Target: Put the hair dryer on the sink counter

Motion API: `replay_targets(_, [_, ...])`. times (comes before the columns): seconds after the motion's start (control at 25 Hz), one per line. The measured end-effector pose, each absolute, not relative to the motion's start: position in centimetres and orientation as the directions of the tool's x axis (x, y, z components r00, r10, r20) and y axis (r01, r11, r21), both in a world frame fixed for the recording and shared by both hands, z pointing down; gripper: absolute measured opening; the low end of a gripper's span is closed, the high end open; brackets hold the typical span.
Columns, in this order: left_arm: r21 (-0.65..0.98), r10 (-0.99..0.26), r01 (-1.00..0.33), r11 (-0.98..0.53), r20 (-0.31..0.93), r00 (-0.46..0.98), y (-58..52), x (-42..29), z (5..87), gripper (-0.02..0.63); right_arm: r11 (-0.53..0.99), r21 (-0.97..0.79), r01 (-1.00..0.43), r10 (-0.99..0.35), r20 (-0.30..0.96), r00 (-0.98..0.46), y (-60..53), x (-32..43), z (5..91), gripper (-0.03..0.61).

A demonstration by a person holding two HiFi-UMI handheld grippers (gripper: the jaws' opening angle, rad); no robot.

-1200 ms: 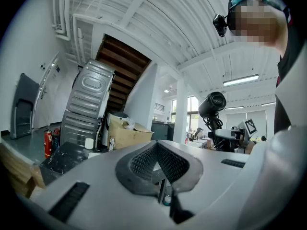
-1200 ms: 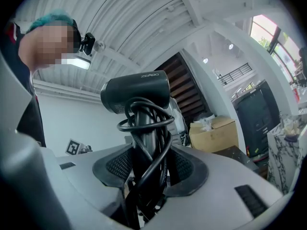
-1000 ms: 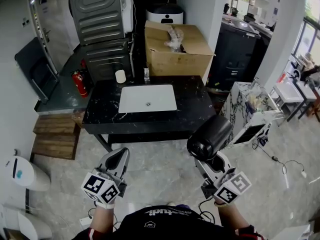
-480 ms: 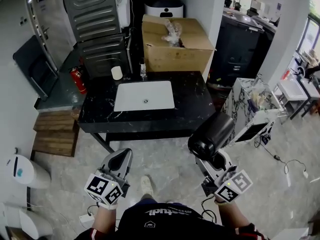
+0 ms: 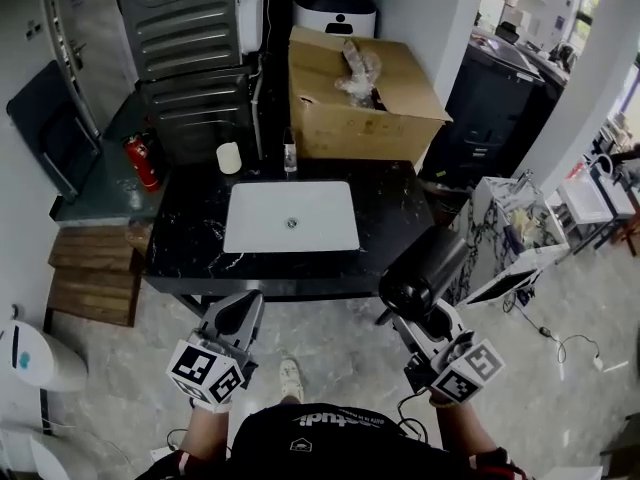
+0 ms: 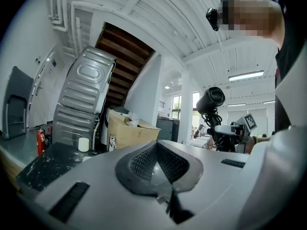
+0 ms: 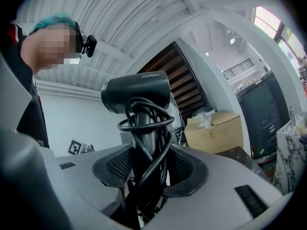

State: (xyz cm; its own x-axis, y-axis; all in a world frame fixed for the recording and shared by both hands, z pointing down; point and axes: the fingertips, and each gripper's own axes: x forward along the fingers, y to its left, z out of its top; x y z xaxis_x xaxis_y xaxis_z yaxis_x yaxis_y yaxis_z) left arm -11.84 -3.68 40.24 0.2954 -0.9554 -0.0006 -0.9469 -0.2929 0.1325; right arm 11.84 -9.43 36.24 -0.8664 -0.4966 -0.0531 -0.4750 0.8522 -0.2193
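Note:
A black hair dryer [image 5: 422, 271] [image 7: 138, 97] with its cord wound round the handle stands upright in my right gripper [image 5: 425, 323] [image 7: 146, 176], whose jaws are shut on the handle. The black marble sink counter [image 5: 190, 246] with a white basin [image 5: 291, 217] lies ahead, its front edge just beyond both grippers. My left gripper [image 5: 234, 318] [image 6: 157, 164] is shut with nothing in it, low at the left. From the left gripper view the dryer [image 6: 211, 99] shows off to the right.
On the counter's back edge stand a white cup [image 5: 229, 157] and a small bottle [image 5: 290, 154]. Behind them are a cardboard box [image 5: 360, 98] and a grey ribbed machine [image 5: 185, 48]. A red fire extinguisher [image 5: 141, 161] is at the left, a marbled cabinet [image 5: 505, 228] at the right.
The counter has come nearer and lower in the head view as I walked toward it. Both grippers keep their pose, the dryer still held.

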Motion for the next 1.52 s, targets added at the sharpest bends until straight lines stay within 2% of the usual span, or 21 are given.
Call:
replay_targets(0.48, [0.132, -0.938, -0.929, -0.345, -0.015, 0.346, -15.2, -23.3, 38.6, 0.014, 0.784, -0.314, -0.535, -0.583, -0.077, -0.809, -20.9, 2.3, 34.4, 0.222])
replay_targets(0.96, [0.145, -0.933, -0.922, -0.359, -0.02, 0.36, -20.6, -22.3, 38.5, 0.014, 0.753, -0.286, -0.592, -0.613, 0.019, -0.79, -27.0, 2.3, 35.9, 0.222])
replay_targets(1.24, [0.15, -0.935, -0.924, -0.352, -0.015, 0.354, -22.1, -20.4, 38.8, 0.015, 0.717, -0.257, -0.648, -0.636, 0.137, -0.759, -30.3, 3.7, 38.8, 0.222])
replay_targets(1.52, [0.167, -0.944, -0.931, -0.325, 0.001, 0.329, -22.7, -20.0, 39.4, 0.015, 0.628, -0.273, -0.729, -0.648, 0.335, -0.684, -34.0, 5.6, 45.8, 0.222])
